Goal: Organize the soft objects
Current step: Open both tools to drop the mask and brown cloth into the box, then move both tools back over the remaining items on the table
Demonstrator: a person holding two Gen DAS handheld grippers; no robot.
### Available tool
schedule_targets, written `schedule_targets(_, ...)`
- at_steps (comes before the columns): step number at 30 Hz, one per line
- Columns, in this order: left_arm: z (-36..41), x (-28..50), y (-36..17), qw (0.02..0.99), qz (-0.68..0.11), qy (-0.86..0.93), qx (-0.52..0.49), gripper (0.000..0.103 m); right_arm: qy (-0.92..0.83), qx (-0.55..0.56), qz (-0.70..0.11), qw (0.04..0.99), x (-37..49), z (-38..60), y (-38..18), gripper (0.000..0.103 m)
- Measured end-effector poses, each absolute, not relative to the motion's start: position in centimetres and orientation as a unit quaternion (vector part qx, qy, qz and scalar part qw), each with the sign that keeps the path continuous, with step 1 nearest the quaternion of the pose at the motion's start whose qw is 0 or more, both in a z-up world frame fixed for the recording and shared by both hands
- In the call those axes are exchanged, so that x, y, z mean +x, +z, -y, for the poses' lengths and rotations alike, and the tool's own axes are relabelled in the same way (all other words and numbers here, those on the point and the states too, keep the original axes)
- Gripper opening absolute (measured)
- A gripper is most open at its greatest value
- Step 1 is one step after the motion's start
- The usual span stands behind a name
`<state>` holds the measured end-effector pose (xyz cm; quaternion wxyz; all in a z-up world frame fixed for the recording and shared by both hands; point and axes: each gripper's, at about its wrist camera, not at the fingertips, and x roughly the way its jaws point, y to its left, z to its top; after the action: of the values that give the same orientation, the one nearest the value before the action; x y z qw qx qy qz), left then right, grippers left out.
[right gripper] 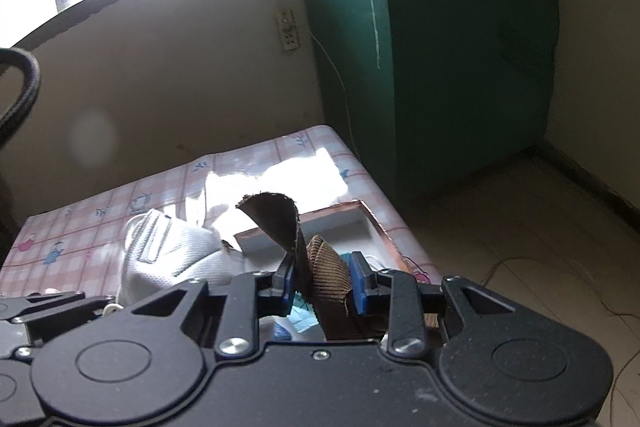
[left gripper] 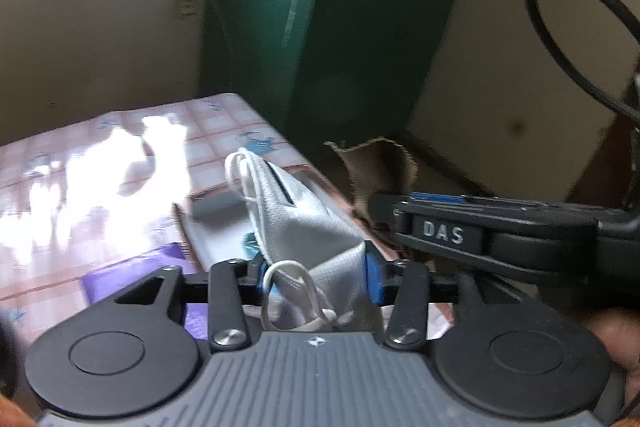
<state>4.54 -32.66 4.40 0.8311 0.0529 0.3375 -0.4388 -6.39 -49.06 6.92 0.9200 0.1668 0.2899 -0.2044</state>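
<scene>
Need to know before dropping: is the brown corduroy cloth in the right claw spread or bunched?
Bunched: the brown corduroy cloth is crumpled between the right claw pads.

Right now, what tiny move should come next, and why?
Probably lower the brown corduroy cloth into the open cardboard box: the right gripper holds it just above the box, while the left gripper grips the white face mask.
</scene>
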Motion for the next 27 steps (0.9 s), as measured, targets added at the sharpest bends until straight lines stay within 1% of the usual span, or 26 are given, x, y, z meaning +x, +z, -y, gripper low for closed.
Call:
schedule_targets(1, 32.8, 4.6, 4.2, 0.831, -0.336, -0.439, 0.054, 0.057, -0.207, 0.169, -0.290, 0.919, -6.4, 49.2, 6.8, 0.042)
schedule_targets(3, 32.7, 4.5, 4.0, 0.837, -0.331, -0.431, 0.060, 0.071, -0.213, 0.173, -0.291, 0.917, -6.2, 49.5, 6.5, 0.048)
schedule_targets(4, 32.5, 4.4, 4.0, 0.841, -0.329, -0.426, 0.061, 0.071, -0.213, 0.175, -0.290, 0.917, -6.2, 49.6, 6.4, 0.050)
schedule_targets(10, 31.0, 4.5, 5.2, 0.853, -0.336, -0.397, 0.048, 0.072, -0.212, 0.176, -0.284, 0.918, -6.3, 49.4, 6.8, 0.050)
schedule_targets(14, 30.6, 4.3, 6.2, 0.863, -0.339, -0.371, 0.057, 0.074, -0.208, 0.167, -0.278, 0.923, -6.8, 48.4, 7.8, 0.051)
schedule_targets(19, 28.8, 3.7, 7.5, 0.880, -0.343, -0.322, 0.069, 0.081, -0.200, 0.146, -0.274, 0.929, -7.1, 46.2, 8.9, 0.063)
schedule_targets(27, 25.7, 3.5, 8.4, 0.898, -0.344, -0.263, 0.080, 0.085, -0.174, 0.128, -0.281, 0.935, -6.8, 42.4, 9.4, 0.069)
